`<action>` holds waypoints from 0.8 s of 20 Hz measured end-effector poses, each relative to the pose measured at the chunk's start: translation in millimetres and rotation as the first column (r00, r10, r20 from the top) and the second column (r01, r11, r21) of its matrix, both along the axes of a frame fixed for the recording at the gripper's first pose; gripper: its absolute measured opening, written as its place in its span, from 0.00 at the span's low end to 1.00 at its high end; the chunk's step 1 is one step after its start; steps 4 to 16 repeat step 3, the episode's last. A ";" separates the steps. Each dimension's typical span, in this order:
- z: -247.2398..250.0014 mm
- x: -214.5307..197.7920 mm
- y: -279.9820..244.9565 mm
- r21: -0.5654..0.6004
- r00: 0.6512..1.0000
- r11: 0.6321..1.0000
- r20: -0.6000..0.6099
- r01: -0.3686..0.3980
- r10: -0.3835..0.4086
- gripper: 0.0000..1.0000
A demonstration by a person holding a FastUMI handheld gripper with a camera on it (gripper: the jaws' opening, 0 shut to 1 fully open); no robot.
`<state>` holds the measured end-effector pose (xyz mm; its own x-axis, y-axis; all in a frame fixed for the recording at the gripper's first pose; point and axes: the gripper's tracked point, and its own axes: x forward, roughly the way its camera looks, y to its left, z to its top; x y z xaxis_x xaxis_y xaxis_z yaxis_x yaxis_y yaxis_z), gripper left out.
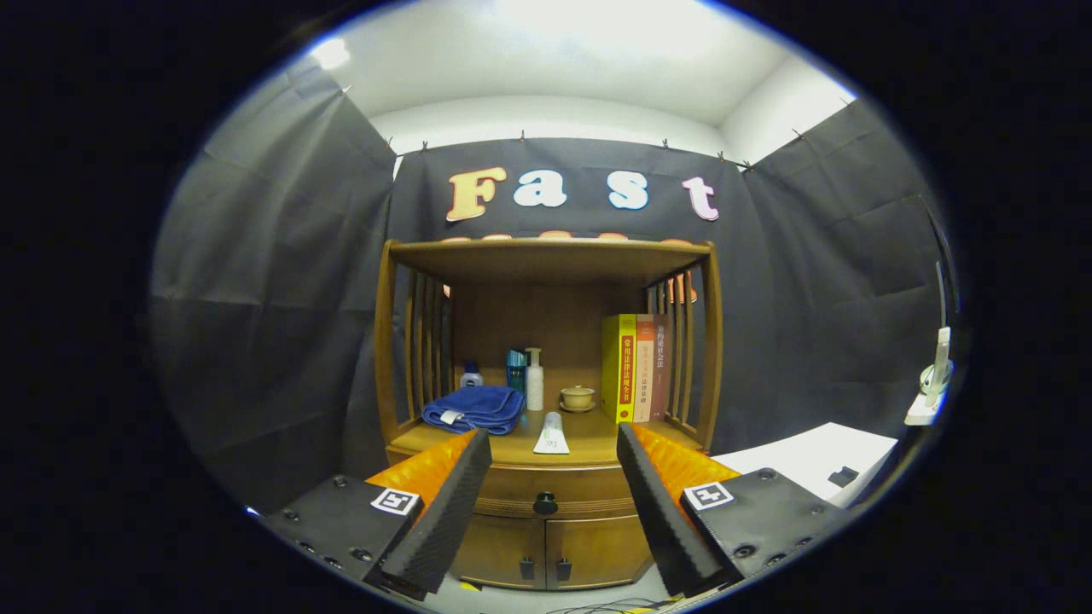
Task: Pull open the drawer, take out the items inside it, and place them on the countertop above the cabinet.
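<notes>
The gripper hangs with its fingers spread wide, pinching nothing. Between them, farther off, sits the wooden cabinet's closed drawer with its dark knob. On the countertop above lie a white tube and, to its left, a folded blue towel.

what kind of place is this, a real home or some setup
Likely a staged recording booth, not a home: black cloth walls hang pinned around a lone wooden cabinet dressed with books, bottles and a folded towel. The open gripper faces its shut drawer.
</notes>
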<state>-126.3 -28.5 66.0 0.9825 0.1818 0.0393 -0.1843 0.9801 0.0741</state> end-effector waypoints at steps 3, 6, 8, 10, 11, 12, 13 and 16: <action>8.8 -15.4 -10.2 0.048 1.000 0.999 -0.009 -0.022 0.022 0.97; 8.8 -15.4 -10.2 0.048 1.000 0.999 -0.009 -0.022 0.022 0.97; 8.8 -15.4 -10.2 0.048 1.000 0.999 -0.009 -0.022 0.022 0.97; 8.8 -15.4 -10.2 0.048 1.000 0.999 -0.009 -0.022 0.022 0.97; 8.8 -15.4 -10.2 0.048 1.000 0.999 -0.009 -0.022 0.022 0.97; 8.8 -15.4 -10.2 0.048 1.000 0.999 -0.009 -0.022 0.022 0.97; 8.8 -15.4 -10.2 0.048 1.000 0.999 -0.009 -0.022 0.022 0.97; 8.8 -15.4 -10.2 0.048 1.000 0.999 -0.009 -0.022 0.022 0.97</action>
